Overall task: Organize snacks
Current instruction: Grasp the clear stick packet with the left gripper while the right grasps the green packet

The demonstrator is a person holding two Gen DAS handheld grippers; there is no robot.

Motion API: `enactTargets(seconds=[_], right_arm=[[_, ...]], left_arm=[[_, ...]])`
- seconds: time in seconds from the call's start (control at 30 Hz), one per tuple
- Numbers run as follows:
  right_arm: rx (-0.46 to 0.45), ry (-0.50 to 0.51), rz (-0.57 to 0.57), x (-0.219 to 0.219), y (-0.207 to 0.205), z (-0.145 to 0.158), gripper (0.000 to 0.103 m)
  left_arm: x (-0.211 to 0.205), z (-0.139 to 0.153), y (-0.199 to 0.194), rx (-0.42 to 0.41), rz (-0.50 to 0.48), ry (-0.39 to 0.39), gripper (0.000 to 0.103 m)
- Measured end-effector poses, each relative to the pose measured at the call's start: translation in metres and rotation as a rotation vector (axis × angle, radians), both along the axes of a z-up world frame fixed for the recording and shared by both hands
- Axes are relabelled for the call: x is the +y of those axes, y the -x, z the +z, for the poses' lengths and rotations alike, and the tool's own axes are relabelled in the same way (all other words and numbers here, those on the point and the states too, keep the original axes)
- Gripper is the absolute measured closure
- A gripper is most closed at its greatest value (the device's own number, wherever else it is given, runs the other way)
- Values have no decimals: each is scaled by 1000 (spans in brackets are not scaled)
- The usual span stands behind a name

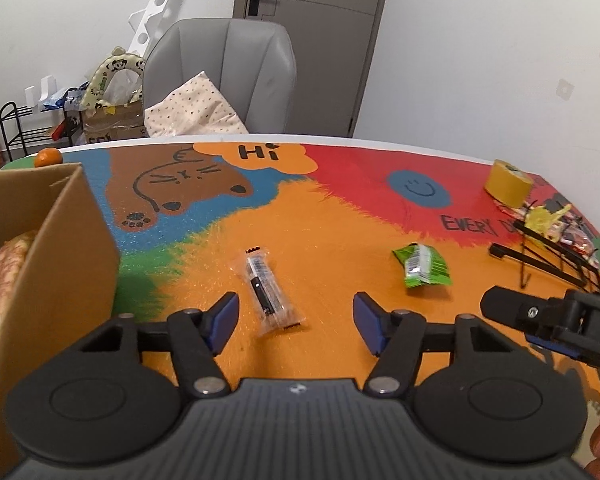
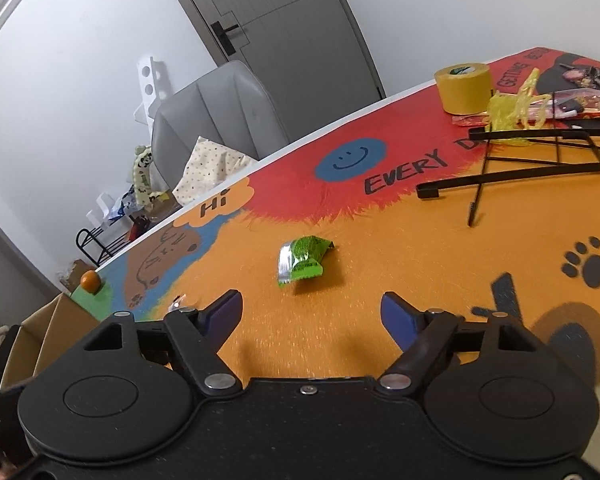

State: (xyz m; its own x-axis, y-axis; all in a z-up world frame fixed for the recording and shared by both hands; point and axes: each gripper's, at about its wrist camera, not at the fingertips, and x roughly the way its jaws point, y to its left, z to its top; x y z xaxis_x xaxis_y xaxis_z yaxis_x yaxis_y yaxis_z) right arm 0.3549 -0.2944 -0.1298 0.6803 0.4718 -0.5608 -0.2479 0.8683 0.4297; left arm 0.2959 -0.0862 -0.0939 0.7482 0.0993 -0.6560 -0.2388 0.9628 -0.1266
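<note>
Now the left gripper hovers with its blue-padded fingers spread apart, and the clear-wrapped black snack bar lies on the orange tabletop between them, touching neither. At 2 o'clock from it sits the green snack packet, which the right gripper faces at 12 o'clock, fingers likewise wide and holding nothing. At 9 o'clock stands a cardboard box (snacks partly visible inside).

Open orange tabletop mid-way — cardboard box left, wire rack right.
</note>
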Motion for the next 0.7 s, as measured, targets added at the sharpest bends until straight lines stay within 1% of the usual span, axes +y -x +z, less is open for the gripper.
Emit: enactTargets(seconds=[0.07,0.3,0.4,0.53,0.6,0.63,0.67,0.7], right_arm=[[-1,17,4,5,-8,0,26],[16,63,11,23,-33,-5,28],[16,81,14,32,-41,-7,28],[21,107,12,41,-50,-12,28],[21,118,13,45,-53,-13,29],[17,125,19,49,-55,-13,31],[17,133,24,51,-56,-14,33],[24,148,29,55,-58,-16,42]], left_arm=[[2,-4,-6,8,14,0,42],[7,-17,-26,39,40,1,49],[9,-22,-30,42,46,-1,49],[6,-28,-33,23,58,-50,49],[6,-27,-33,22,56,-52,50],[7,-27,-33,23,58,-51,51],[8,-27,-33,23,64,-51,56],[9,-27,-32,23,69,-50,62]])
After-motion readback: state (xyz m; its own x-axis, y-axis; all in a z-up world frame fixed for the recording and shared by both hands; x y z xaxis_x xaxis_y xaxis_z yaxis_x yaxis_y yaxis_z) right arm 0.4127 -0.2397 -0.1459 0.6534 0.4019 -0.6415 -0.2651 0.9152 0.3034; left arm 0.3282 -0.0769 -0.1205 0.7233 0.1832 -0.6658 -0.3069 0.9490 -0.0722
